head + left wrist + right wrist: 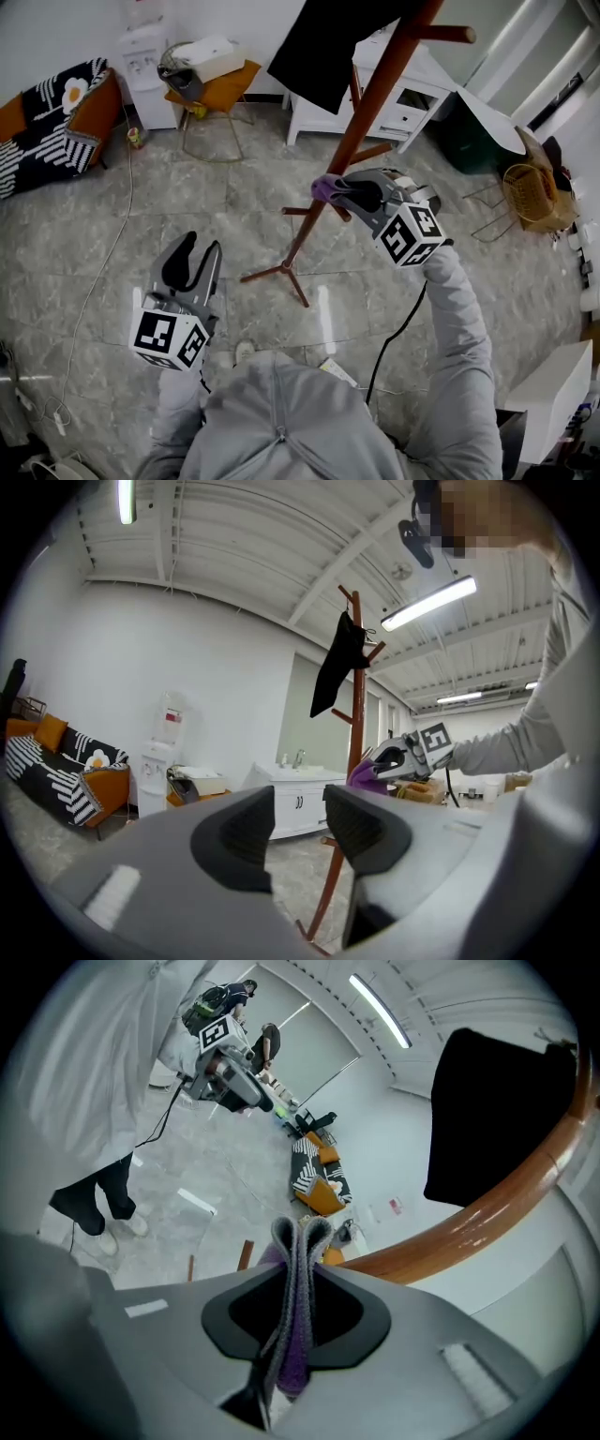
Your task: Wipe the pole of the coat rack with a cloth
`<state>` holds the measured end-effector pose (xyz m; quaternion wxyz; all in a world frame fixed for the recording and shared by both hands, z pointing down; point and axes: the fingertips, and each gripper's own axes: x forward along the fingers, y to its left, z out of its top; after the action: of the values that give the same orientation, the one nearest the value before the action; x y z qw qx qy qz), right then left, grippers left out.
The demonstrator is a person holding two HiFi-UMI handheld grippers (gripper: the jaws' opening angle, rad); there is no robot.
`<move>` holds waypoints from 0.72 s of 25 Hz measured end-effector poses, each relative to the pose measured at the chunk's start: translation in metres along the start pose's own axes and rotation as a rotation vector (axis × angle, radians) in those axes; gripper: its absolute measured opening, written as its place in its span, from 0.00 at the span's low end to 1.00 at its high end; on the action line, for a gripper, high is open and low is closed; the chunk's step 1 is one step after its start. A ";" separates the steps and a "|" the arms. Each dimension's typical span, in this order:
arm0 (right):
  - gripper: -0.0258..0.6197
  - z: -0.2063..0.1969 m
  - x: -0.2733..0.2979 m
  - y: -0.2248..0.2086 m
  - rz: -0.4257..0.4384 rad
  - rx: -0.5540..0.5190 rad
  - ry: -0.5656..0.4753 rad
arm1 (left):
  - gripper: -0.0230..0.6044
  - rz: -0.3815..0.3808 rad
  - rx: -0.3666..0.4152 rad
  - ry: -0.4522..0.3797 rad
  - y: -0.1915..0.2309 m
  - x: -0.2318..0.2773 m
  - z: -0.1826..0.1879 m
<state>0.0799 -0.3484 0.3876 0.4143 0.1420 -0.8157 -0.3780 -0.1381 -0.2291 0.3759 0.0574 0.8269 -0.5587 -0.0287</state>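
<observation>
The brown wooden coat rack pole (361, 117) slants from the top right down to its feet on the tiled floor. My right gripper (345, 190) is shut on a folded purple-grey cloth (325, 187), which is pressed against the pole at mid height. In the right gripper view the cloth (298, 1279) stands pinched between the jaws with the pole (469, 1213) just beyond it. My left gripper (201, 248) hangs open and empty at the lower left, well away from the pole. From the left gripper view the pole (354, 742) and the cloth (366, 775) show past the open gripper (295, 822).
A black garment (328, 47) hangs from the rack's top. The rack's feet (281, 272) spread over the floor. Behind stand a white cabinet (403, 94), an orange chair (220, 89), a water dispenser (145, 66) and a sofa (52, 122). A wicker basket (530, 192) is at right.
</observation>
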 end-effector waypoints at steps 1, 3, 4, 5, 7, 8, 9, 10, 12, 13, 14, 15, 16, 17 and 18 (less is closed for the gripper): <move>0.13 -0.001 0.004 0.002 0.009 0.002 0.003 | 0.32 0.003 0.000 0.000 0.001 -0.001 0.000; 0.13 -0.001 0.011 0.006 0.038 0.012 0.006 | 0.32 0.007 0.000 0.001 0.003 -0.002 0.001; 0.13 -0.001 0.013 0.007 0.052 0.017 0.009 | 0.32 0.008 -0.001 0.003 0.004 -0.002 0.001; 0.13 -0.002 0.015 0.009 0.063 0.022 0.011 | 0.32 0.008 -0.002 0.003 0.004 -0.002 0.001; 0.13 -0.002 0.019 0.010 0.075 0.030 0.017 | 0.32 0.003 -0.003 0.005 0.004 -0.002 0.001; 0.13 -0.002 0.019 0.011 0.077 0.029 0.019 | 0.32 0.000 -0.003 0.005 0.003 -0.001 0.000; 0.13 -0.002 0.019 0.011 0.078 0.025 0.021 | 0.32 -0.004 -0.004 0.005 0.001 0.000 0.001; 0.13 -0.001 0.017 0.012 0.079 0.020 0.022 | 0.32 -0.008 -0.004 0.003 -0.001 0.000 0.001; 0.13 0.001 0.013 0.015 0.086 0.019 0.021 | 0.32 -0.013 -0.004 -0.001 -0.003 0.002 0.001; 0.13 0.003 0.010 0.016 0.092 0.022 0.017 | 0.32 -0.015 -0.004 -0.002 -0.004 0.002 0.001; 0.13 0.005 0.007 0.017 0.098 0.024 0.013 | 0.32 -0.018 -0.003 -0.001 -0.005 0.003 0.002; 0.13 0.007 0.004 0.019 0.105 0.025 0.009 | 0.32 -0.022 -0.004 -0.001 -0.006 0.003 0.002; 0.13 0.009 0.000 0.021 0.112 0.024 0.005 | 0.32 -0.027 -0.004 0.000 -0.007 0.004 0.002; 0.13 0.011 -0.004 0.023 0.119 0.019 0.002 | 0.32 -0.032 -0.005 0.000 -0.009 0.005 0.001; 0.13 0.013 -0.008 0.027 0.126 0.011 0.001 | 0.32 -0.037 -0.006 0.000 -0.010 0.006 -0.001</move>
<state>0.0767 -0.3192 0.3976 0.4368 0.0931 -0.8249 -0.3465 -0.1264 -0.2308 0.3753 0.0592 0.8369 -0.5432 -0.0313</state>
